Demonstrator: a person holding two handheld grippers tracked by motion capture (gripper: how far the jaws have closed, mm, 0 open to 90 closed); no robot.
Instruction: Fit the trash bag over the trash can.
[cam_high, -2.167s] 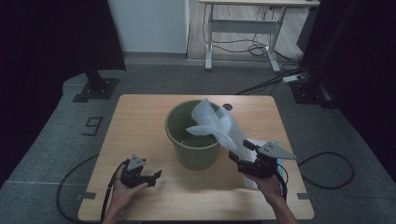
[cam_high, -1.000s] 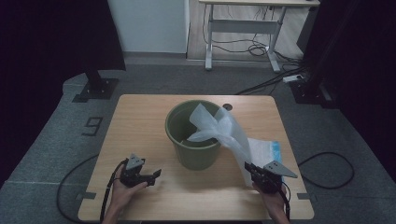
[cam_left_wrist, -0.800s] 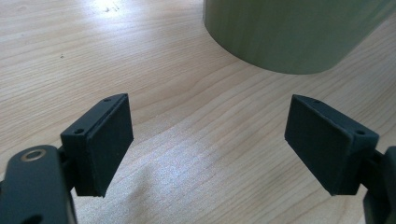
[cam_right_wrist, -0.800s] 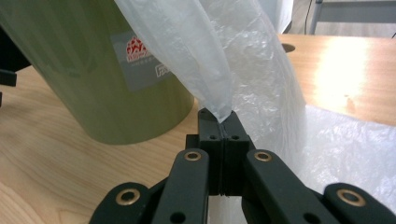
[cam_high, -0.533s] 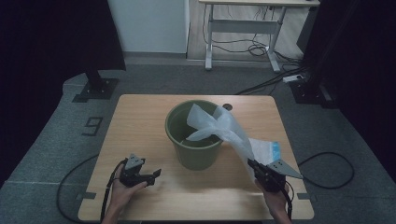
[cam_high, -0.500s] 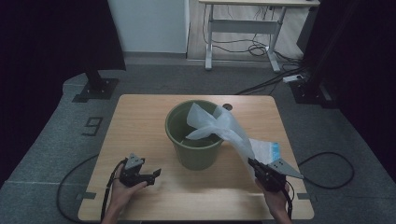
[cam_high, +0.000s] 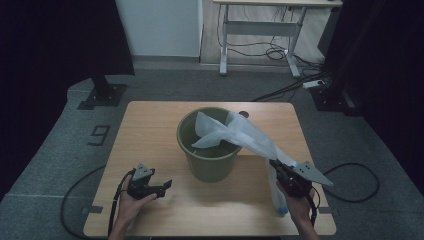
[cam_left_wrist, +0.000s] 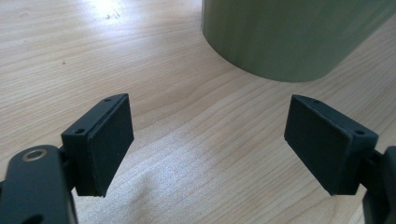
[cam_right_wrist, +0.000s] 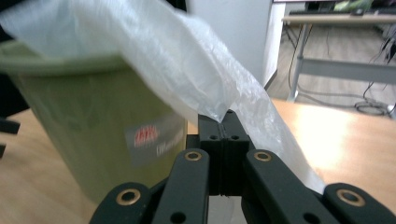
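A green bucket (cam_high: 209, 150) stands in the middle of the wooden table (cam_high: 155, 120). A translucent white plastic bag (cam_high: 240, 132) hangs over the bucket's right rim and stretches down to the right. My right gripper (cam_high: 274, 163) is shut on the bag's edge, right of the bucket; in the right gripper view the closed jaws pinch the film of the bag (cam_right_wrist: 187, 70) beside the bucket (cam_right_wrist: 84, 126). My left gripper (cam_high: 167, 184) rests open near the table's front left; its left gripper view shows the bucket's wall (cam_left_wrist: 289, 37) ahead with nothing between the pads.
A desk frame (cam_high: 260, 35) with cables stands on the floor beyond the table. A dark stand base (cam_high: 102, 95) sits at the back left. A cable loops on the floor at the right (cam_high: 355, 185). The table's front edge lies just under both hands.
My right gripper has pulled the bag out to the right and toward the front, then lifted a little, stretching the bag from the bucket. The left gripper has stayed put.
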